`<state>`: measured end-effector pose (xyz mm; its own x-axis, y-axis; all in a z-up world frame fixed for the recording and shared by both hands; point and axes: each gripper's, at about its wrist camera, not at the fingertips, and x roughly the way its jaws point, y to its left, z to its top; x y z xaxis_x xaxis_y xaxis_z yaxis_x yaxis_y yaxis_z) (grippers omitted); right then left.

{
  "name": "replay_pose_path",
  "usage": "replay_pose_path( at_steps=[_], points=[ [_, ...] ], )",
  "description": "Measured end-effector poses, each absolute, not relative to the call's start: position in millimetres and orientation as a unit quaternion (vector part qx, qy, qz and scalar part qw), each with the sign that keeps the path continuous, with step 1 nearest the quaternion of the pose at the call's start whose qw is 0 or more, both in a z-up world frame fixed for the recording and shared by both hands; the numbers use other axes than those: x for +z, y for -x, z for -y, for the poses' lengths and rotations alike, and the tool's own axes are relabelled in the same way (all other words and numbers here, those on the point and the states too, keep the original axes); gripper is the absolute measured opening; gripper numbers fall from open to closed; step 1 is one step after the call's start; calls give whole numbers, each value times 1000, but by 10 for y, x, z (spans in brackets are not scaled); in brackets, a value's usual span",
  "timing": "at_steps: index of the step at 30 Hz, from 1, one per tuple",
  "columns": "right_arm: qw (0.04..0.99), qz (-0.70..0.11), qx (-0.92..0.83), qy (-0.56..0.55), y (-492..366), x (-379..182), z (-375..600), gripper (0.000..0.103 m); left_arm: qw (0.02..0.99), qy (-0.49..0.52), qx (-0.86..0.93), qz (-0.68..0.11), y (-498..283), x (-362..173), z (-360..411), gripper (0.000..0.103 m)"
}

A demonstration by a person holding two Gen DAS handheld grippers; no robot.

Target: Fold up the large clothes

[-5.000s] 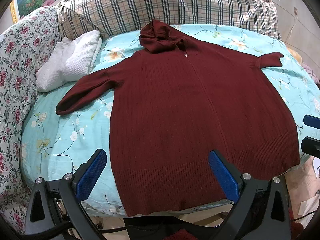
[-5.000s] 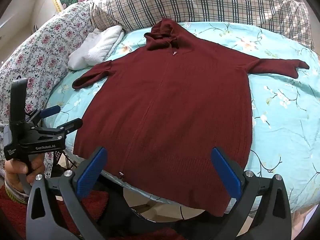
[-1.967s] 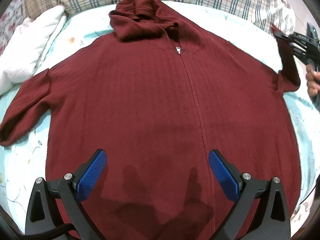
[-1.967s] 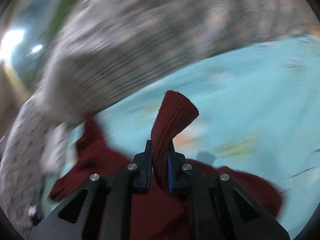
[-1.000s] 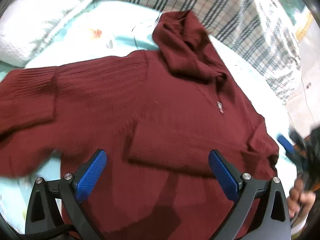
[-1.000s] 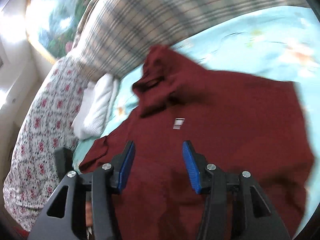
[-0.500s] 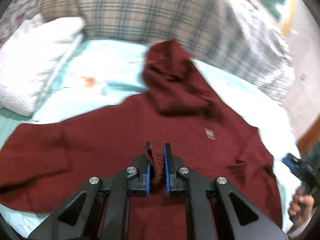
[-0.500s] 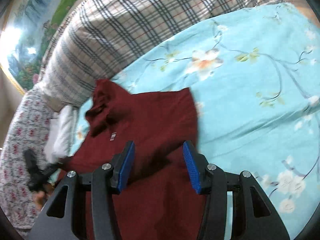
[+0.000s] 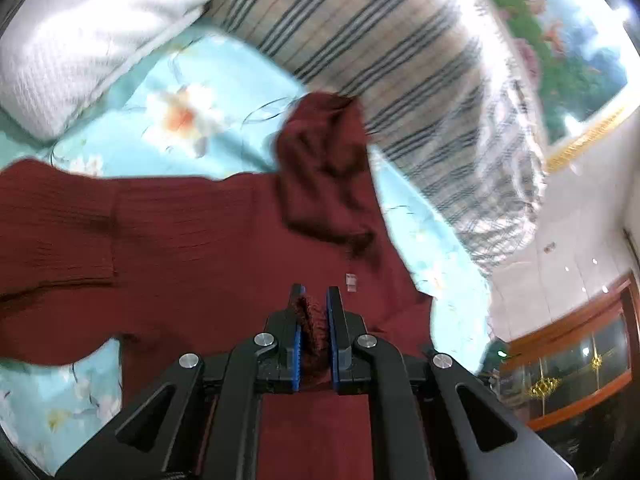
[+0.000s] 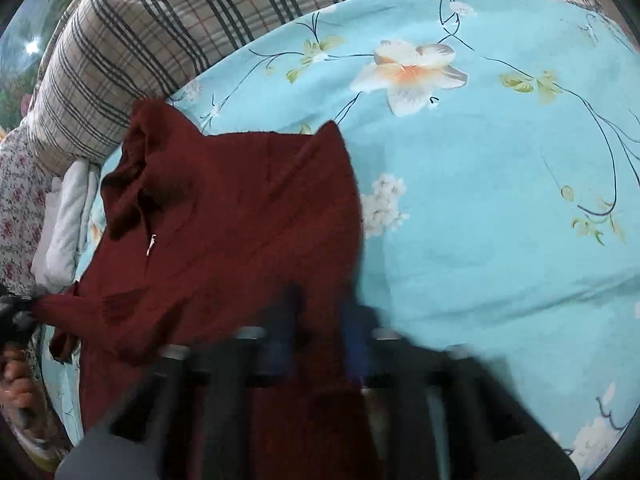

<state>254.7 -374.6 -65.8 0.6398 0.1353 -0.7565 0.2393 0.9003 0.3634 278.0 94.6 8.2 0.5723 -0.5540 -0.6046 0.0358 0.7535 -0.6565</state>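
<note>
The dark red ribbed-knit hoodie (image 9: 192, 240) lies flat on a blue floral bedsheet (image 10: 500, 200), its long axis running from the hood (image 9: 324, 176) near the plaid pillow (image 9: 400, 52) back toward the hem under the cameras. The left gripper (image 9: 314, 332) is clamped on a bunched fold of the left sleeve (image 9: 56, 236), with the knit filling the narrow gap between its blue pads; the body and zipper line lie ahead and to its right, so that is likely the way the sleeve has to travel. The right gripper (image 10: 320, 344) is motion-blurred; its jaws have just been closing, low at the hoodie's right edge, and whether cloth is caught I cannot tell. The right side already lies folded over the chest. The knit looks thick, soft and stretchy. A white textured cushion (image 9: 80, 40) sits beyond.
</note>
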Motion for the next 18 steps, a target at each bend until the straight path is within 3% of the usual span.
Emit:
replay_pose_path(
  at_steps=[3,7,11,13,14,15,18],
  points=[
    [876,-421,-40,-231,-2547,-675,3821,11,861,251,-121,-426,-2797,127,-934,9],
    [869,-423,-38,-254,-2543,-709,3852,11,838,238,-80,-485,-3035,-341,-1011,11],
    [869,-423,-36,-253,-2527,-719,3850,11,837,226,-83,-491,-2964,-536,-970,16],
    [869,-424,-36,-253,-2549,-731,3855,11,840,215,-89,-491,-2936,-587,-952,32],
    [869,-424,-36,-251,-2553,-728,3849,11,840,208,-90,-493,-2911,-600,-953,49],
    [870,-424,-36,-250,-2555,-725,3846,11,842,200,-92,-493,-2905,-597,-942,57],
    [870,-424,-38,-250,-2559,-721,3837,12,846,158,-115,-497,-2915,-607,-807,70]
  ],
)
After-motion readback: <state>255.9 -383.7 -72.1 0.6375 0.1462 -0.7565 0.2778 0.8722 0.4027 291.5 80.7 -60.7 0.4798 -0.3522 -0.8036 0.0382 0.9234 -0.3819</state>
